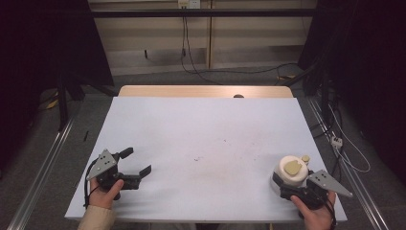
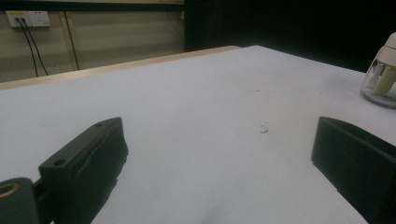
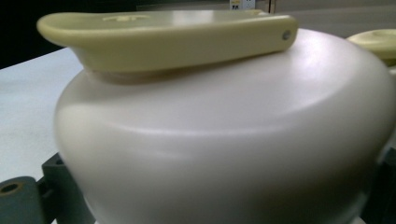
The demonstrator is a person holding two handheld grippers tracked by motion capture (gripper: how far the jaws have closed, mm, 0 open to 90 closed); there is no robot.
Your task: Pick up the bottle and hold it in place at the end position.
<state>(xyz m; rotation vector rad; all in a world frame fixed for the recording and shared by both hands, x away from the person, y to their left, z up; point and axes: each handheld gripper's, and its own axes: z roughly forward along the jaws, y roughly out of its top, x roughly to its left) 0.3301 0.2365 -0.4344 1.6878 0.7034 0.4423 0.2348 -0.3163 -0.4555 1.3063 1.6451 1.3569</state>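
My left gripper (image 1: pixel 136 163) sits low in my left hand (image 1: pixel 106 190), its two jaws spread wide with nothing between them, pointing out and toward my right. My right gripper (image 1: pixel 287 184) rests in my right hand (image 1: pixel 317 211), its jaws set against both sides of a rounded cream-lidded container (image 1: pixel 290 173) that sits between them.

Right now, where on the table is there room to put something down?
Nearly everywhere. The white table is bare from the left gripper across to the cream jar, and back to the wooden far edge. The near right corner is crowded: the right gripper sits around the jar there.
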